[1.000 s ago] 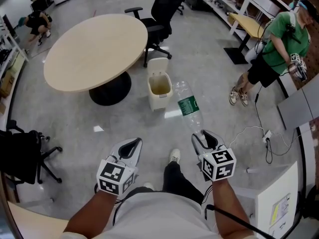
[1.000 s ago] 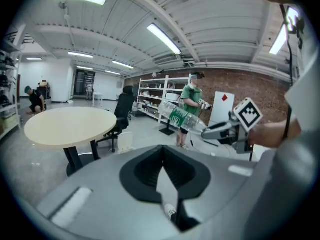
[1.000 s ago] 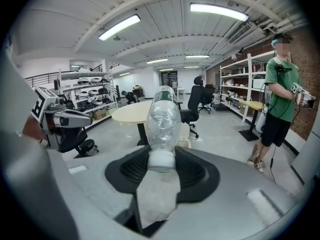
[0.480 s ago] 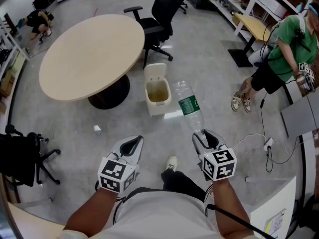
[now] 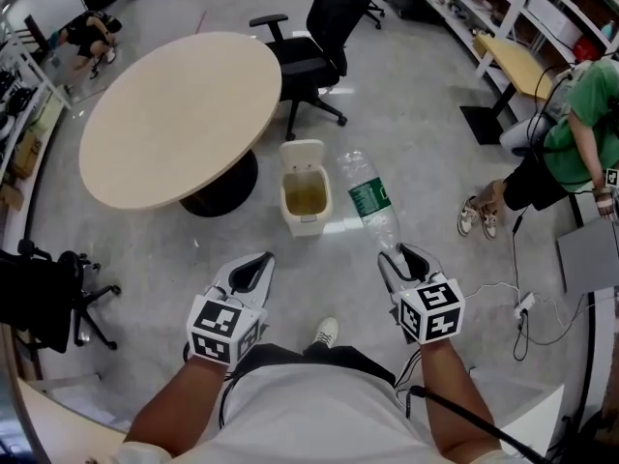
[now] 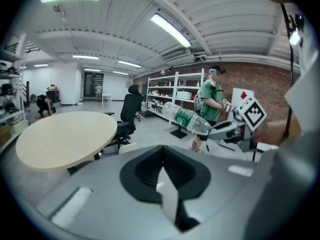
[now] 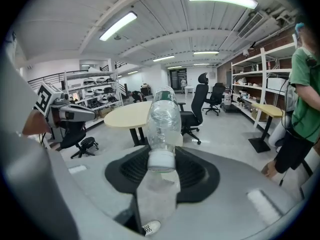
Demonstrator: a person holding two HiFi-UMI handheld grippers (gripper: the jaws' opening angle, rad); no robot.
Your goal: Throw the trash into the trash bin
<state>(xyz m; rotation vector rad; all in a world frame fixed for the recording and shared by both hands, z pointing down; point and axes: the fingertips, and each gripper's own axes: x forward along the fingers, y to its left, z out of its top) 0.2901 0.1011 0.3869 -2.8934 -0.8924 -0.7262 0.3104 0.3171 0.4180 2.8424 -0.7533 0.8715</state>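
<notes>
Floor (image 5: 406,133): polished grey concrete across the whole frame.
Table (image 5: 174,114): round, with a bare pale top on a black pedestal, upper left.
Trash bin (image 5: 305,222): cream, lid up, at centre just right of the table's base.
Office chair (image 5: 324,37): black, top centre, near the table's edge.
Cables (image 5: 513,303): trailing at lower right.

Grey polished floor (image 5: 416,133). Ahead of the left gripper (image 5: 253,264): a round beige table (image 5: 179,114) on a black pedestal, with a black chair (image 5: 319,27) beyond it. Ahead and to the right of the right gripper (image 5: 411,257): white shelves (image 6: 172,91) and a yellow-topped desk (image 5: 511,64). Brick wall (image 6: 270,79); white ceiling with strip lights (image 6: 170,29).
</notes>
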